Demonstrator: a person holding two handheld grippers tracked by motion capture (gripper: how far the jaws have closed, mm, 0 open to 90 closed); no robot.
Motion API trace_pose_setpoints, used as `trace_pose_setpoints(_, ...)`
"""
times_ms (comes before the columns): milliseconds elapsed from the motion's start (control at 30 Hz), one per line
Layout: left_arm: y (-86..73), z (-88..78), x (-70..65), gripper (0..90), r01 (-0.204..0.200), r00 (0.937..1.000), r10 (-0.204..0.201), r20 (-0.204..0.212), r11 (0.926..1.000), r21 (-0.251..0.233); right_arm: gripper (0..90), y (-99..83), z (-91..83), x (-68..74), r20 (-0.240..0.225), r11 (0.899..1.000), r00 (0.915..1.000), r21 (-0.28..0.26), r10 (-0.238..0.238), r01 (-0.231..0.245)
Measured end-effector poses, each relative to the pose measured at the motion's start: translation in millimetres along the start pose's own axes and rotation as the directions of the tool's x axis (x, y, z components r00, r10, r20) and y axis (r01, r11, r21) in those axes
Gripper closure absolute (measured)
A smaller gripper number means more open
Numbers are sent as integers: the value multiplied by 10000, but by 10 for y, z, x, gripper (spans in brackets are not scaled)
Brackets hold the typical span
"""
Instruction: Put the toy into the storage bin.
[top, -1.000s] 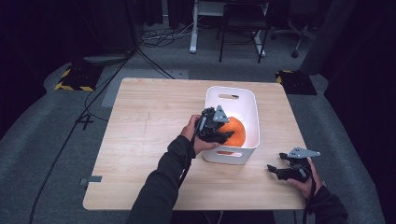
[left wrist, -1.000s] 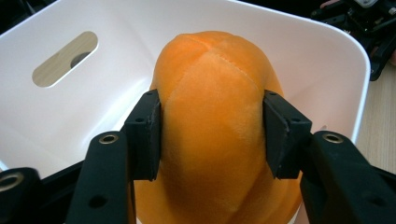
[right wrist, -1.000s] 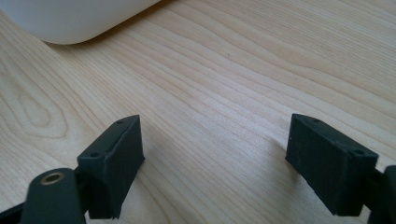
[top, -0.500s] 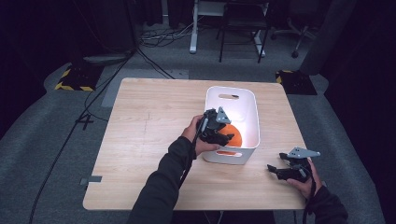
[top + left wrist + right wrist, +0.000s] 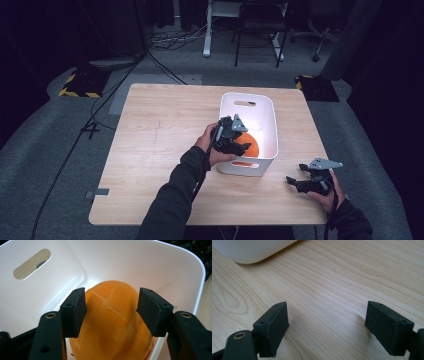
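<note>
An orange plush ball (image 5: 249, 145) (image 5: 110, 327) lies in the near end of the white bin (image 5: 247, 97) (image 5: 125, 262). My left gripper (image 5: 241, 143) (image 5: 111, 310) reaches over the bin's near left rim and points down at the ball. Its jaws have just been opening; they now stand either side of the ball's top, and a gap shows at the right pad (image 5: 150, 310). Off the bin's near right corner, my right gripper (image 5: 292, 182) (image 5: 327, 325) rests low over the table (image 5: 160, 130) (image 5: 332, 277), open with bare wood between its jaws.
The bin has a handle slot (image 5: 244, 103) (image 5: 31, 263) in its far wall, and its corner (image 5: 254, 250) lies just ahead of the right gripper. Cables, chair legs and yellow-black floor blocks (image 5: 77, 85) lie beyond the table.
The orange ball has dropped from between the left jaws down into the bin. Both hands stayed where they were.
</note>
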State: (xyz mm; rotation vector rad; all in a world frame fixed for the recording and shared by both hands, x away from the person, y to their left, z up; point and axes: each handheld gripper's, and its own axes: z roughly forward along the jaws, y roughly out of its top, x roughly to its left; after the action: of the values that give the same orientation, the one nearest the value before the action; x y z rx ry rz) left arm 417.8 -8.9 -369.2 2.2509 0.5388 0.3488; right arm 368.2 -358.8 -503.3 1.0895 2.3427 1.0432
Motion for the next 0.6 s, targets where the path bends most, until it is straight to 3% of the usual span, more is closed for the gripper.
trace_pose_setpoints(300, 4, -21, -11, 357, 9, 10000, -8, 58, 9998, -220, 190, 0, 0, 0, 0, 10000, 10000, 1, 1, -1)
trace_pose_setpoints(600, 23, -78, -20, 289, 164, 9991, -195, -388, 9967, -798, 190, 0, 0, 0, 2, 10000, 10000, 1, 3, -3)
